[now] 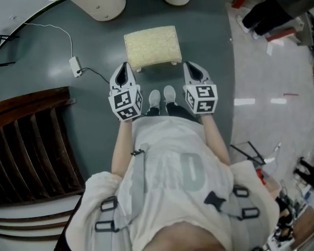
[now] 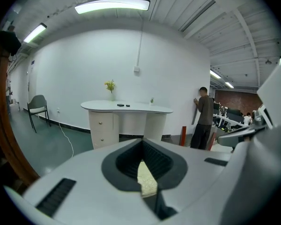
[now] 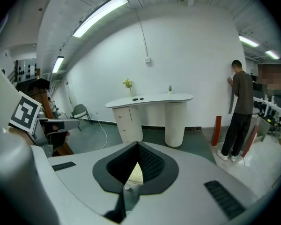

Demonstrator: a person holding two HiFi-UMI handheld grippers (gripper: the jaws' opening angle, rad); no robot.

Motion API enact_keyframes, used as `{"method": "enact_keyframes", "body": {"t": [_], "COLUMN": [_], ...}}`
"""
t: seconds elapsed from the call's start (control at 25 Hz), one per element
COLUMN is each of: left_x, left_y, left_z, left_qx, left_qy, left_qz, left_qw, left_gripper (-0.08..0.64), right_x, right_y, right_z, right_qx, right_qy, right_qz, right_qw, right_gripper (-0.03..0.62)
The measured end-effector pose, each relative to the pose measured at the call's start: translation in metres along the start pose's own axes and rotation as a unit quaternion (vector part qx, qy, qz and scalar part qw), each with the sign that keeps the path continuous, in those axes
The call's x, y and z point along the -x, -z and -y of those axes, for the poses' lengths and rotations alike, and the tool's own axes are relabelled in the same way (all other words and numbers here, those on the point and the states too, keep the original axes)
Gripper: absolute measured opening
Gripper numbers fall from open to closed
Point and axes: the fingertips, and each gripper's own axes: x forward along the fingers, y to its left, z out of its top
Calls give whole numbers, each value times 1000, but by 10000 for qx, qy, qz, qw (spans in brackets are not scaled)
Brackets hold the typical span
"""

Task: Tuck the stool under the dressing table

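With jaws closed on nothing, the left gripper [image 1: 125, 67] and right gripper [image 1: 190, 67] are held just behind the cushioned stool [image 1: 152, 47], which stands short of the dressing table [image 1: 97, 1], so the approach is judged in hand and a forward push between its pedestals is called for.
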Motion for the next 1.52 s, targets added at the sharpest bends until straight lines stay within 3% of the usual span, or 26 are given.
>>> {"method": "enact_keyframes", "body": {"t": [0.24, 0.44, 0.52, 0.56, 0.68, 0.88, 1.16, 1.32, 1.52], "left_x": [4, 3, -3, -6, -13, -17, -27, -59, -115], "left_y": [-12, -15, -11, -9, 1, 13, 22, 66, 152], "left_z": [2, 6, 13, 16, 17, 14, -5, -19, -55], "left_qx": [-81, -26, 30, 70, 376, 540, 358, 173, -307], "left_qy": [74, 287, 548, 647, 680, 624, 303, 340, 165], "left_qz": [285, 369, 254, 191, -38, -258, -130, -386, -720], "left_qw": [9995, 9989, 9982, 9977, 9970, 9963, 9988, 9985, 9968], "left_gripper": [5, 33, 168, 230, 296, 302, 301, 301, 301], "right_x": [0, 1, -4, -7, -13, -20, -37, -71, -135], "right_y": [-8, -12, -13, -13, -10, 5, 25, 49, 107], "right_z": [2, -1, -7, -7, -9, -12, 2, 12, 31], "right_qx": [-242, -100, -223, -275, -316, 109, 121, 344, 519], "right_qy": [-143, -232, -448, -471, -464, -379, -64, 14, 87], "right_qz": [125, 219, 213, 246, 226, -140, -314, -479, -870], "right_qw": [9995, 9994, 9985, 9982, 9982, 9991, 9994, 9983, 9948], "right_gripper": [3, 22, 227, 278, 354, 362, 360, 360, 360]}}
